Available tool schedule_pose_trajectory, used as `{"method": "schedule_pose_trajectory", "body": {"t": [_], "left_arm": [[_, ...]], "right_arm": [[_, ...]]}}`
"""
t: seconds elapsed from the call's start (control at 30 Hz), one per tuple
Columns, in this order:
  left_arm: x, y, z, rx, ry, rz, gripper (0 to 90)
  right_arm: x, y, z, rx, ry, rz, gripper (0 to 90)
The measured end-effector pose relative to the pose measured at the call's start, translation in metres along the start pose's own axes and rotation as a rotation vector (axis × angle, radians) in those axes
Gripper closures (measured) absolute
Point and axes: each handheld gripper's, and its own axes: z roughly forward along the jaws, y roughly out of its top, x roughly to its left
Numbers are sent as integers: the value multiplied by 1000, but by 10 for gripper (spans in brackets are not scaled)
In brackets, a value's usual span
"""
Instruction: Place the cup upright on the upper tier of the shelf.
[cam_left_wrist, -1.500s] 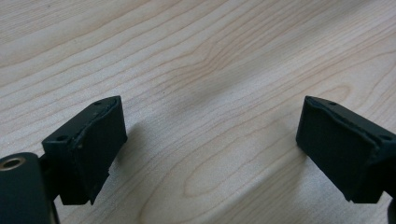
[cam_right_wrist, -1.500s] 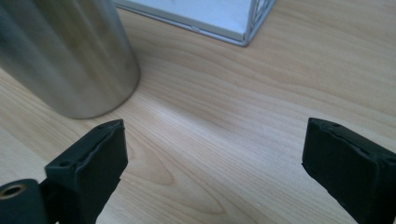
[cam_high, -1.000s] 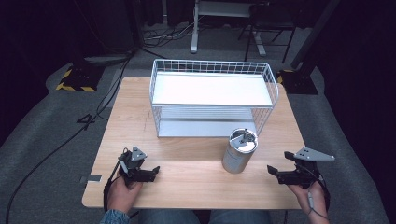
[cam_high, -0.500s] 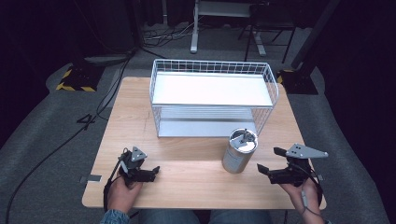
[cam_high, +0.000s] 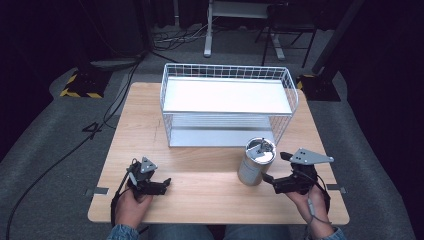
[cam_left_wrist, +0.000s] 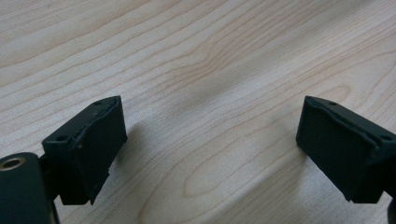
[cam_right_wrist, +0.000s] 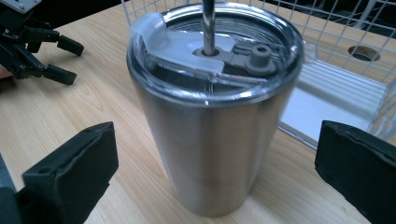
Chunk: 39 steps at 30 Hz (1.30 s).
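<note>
Steel tumbler (cam_high: 255, 163) upright on the desk (cam_high: 200, 170), just in front of the wire basket (cam_high: 227, 102).
Right gripper (cam_high: 274, 168) level with the tumbler, just beside it, jaws just opened wide, apart on either side of the cup, not touching. Clear lid with a metal straw (cam_right_wrist: 208, 23) on top. Left gripper (cam_high: 165, 184) resting low on the desk near its front left, well apart from the tumbler, jaws spread over bare wood.

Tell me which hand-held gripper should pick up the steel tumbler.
Right. The right hand-held gripper sits just beside the steel tumbler, jaws open and facing it. The left hand-held gripper rests well away across the table.
</note>
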Motion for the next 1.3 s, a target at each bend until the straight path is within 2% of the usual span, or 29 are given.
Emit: {"method": "schedule_pose_trajectory", "body": {"t": [0.33, 0.47, 0.6, 0.97, 1.07, 1.3], "left_arm": [[0, 0, 0, 1, 1, 0, 90], [0, 0, 0, 0, 0, 1, 89], [0, 0, 0, 0, 0, 3, 89], [0, 0, 0, 2, 0, 4, 89], [0, 0, 0, 3, 0, 3, 89], [0, 0, 0, 2, 0, 3, 89]], "right_arm": [[1, 5, 27, -2, 10, 7, 0], [-1, 3, 39, -4, -5, 20, 0], [-1, 0, 48, -16, 4, 31, 0], [-1, -5, 60, -44, 1, 20, 15], [-1, -7, 61, -63, 3, 13, 19], [-1, -7, 60, -66, -2, 3, 28]]}}
